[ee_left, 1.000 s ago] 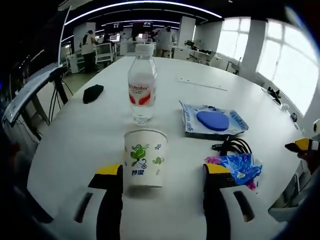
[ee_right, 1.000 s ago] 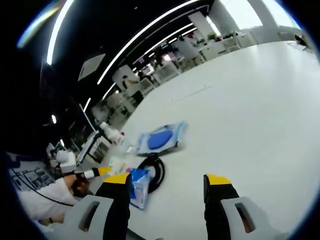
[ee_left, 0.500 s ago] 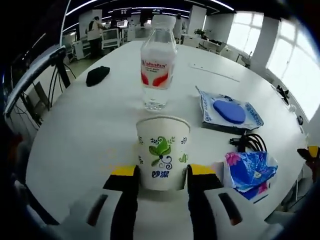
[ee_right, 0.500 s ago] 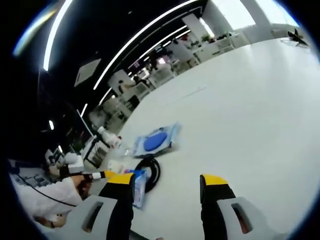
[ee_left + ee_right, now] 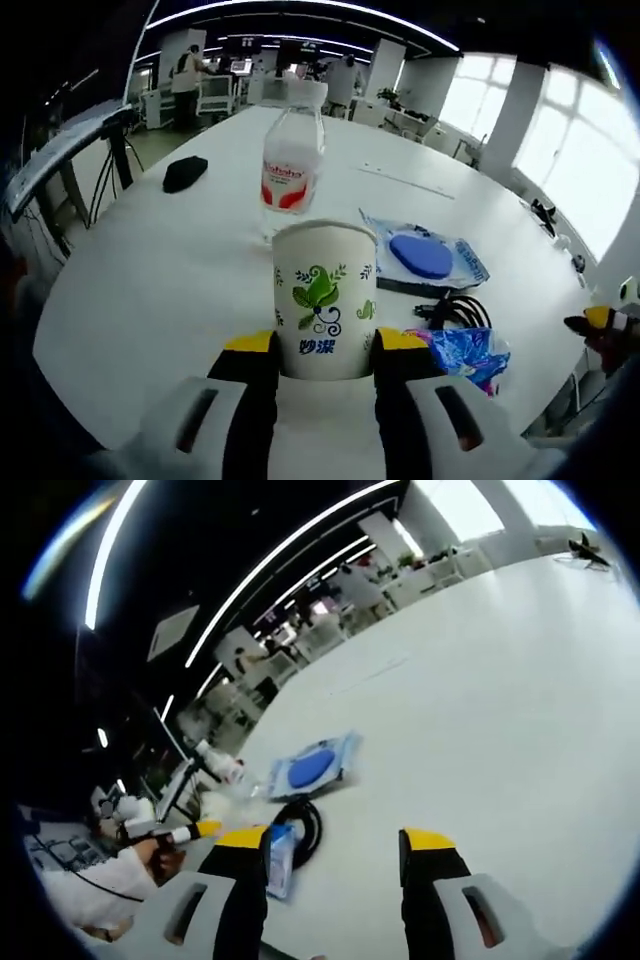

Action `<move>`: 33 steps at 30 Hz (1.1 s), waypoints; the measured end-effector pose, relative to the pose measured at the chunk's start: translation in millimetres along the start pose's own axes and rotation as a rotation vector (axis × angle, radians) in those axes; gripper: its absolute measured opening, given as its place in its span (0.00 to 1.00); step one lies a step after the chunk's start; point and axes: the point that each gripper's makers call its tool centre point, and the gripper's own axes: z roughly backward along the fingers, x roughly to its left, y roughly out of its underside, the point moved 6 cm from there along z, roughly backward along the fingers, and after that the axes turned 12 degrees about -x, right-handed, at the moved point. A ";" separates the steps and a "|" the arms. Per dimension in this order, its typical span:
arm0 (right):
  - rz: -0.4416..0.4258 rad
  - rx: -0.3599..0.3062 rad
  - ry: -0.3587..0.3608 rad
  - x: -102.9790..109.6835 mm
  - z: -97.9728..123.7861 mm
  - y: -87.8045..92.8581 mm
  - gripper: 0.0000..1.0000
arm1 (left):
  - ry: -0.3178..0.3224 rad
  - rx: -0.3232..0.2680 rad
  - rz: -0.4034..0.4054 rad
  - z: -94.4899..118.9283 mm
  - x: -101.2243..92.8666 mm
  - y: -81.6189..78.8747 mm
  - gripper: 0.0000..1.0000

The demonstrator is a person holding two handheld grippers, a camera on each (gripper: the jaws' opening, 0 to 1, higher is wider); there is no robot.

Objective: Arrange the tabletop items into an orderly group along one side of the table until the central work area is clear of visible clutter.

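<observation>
Left gripper (image 5: 314, 345) pinches the white paper cup with green leaf print (image 5: 323, 300) near the white table's (image 5: 150, 260) front edge. Clear plastic water bottle with red label (image 5: 291, 160) stands right behind it. Right gripper (image 5: 333, 842) is spread, holding nothing, over bare tabletop; black coiled cable (image 5: 303, 823) just left of it.

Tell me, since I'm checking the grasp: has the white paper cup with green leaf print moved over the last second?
Yes. The white paper cup with green leaf print, clamped by the left gripper, now overlaps the clear water bottle's base, apparently lifted.
</observation>
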 end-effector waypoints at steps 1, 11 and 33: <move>0.000 0.002 -0.004 1.3 -0.9 0.6 0.52 | 0.014 -0.013 0.004 2.6 -4.4 -1.8 0.36; 0.002 0.037 -0.089 26.9 -12.3 8.6 0.51 | 0.348 -0.095 0.072 30.1 -81.6 -9.4 0.36; -0.143 0.032 -0.685 140.2 -17.6 -8.6 0.48 | 0.819 -0.230 0.159 70.8 -155.6 -28.3 0.36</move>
